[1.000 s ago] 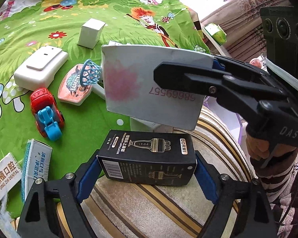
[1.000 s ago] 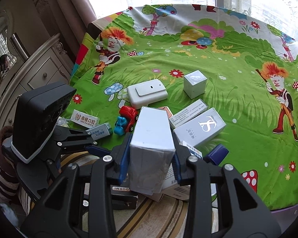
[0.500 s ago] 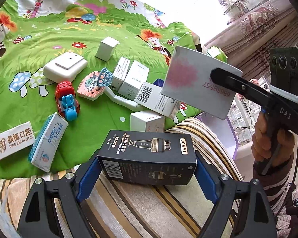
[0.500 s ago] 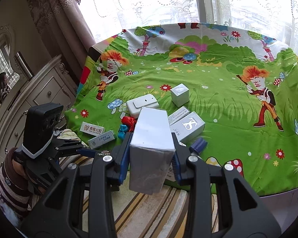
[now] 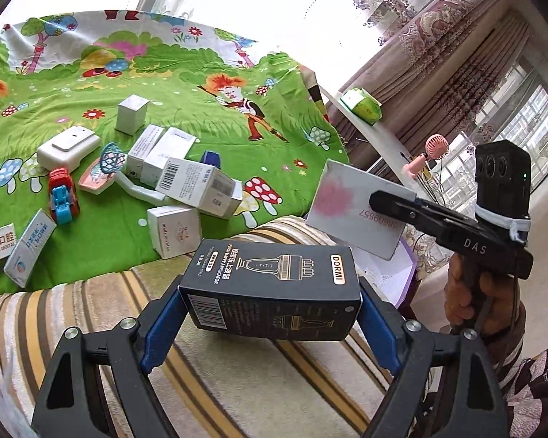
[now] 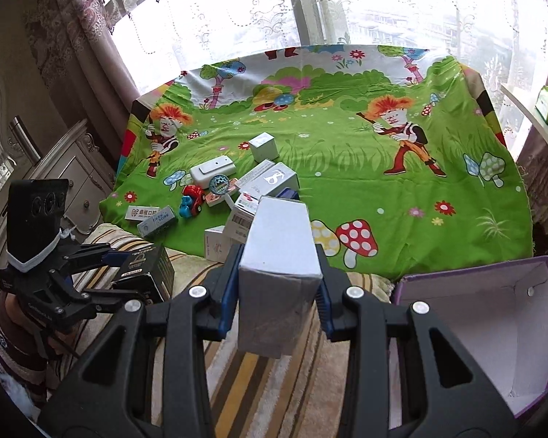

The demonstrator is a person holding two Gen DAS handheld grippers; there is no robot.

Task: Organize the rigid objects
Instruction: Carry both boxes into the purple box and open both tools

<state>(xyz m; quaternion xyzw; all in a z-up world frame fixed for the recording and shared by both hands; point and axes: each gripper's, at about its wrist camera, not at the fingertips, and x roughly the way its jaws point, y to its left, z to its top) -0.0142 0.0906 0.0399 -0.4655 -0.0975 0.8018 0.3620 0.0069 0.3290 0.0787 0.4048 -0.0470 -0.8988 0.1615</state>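
My left gripper [image 5: 270,314] is shut on a black DORMI box [image 5: 270,288] and holds it above the striped blanket [image 5: 237,383]. My right gripper [image 6: 279,288] is shut on a tall white box [image 6: 279,255], also seen in the left wrist view [image 5: 350,208] at the right. The left gripper with its black box [image 6: 146,268] shows at the left of the right wrist view. An open purple box [image 6: 493,328] with a white inside stands at the lower right.
On the green cartoon cloth [image 6: 383,189] lie several small white boxes [image 5: 197,186], a white device [image 5: 67,146], a toy car [image 5: 64,200], a toy basketball hoop [image 5: 109,160] and toothpaste boxes [image 5: 29,248]. A shelf with a green pack [image 5: 361,106] is at the right.
Both grippers have pulled back from the cloth with their boxes, so more of the bed shows. The right gripper has swung right and the purple box has come into view.
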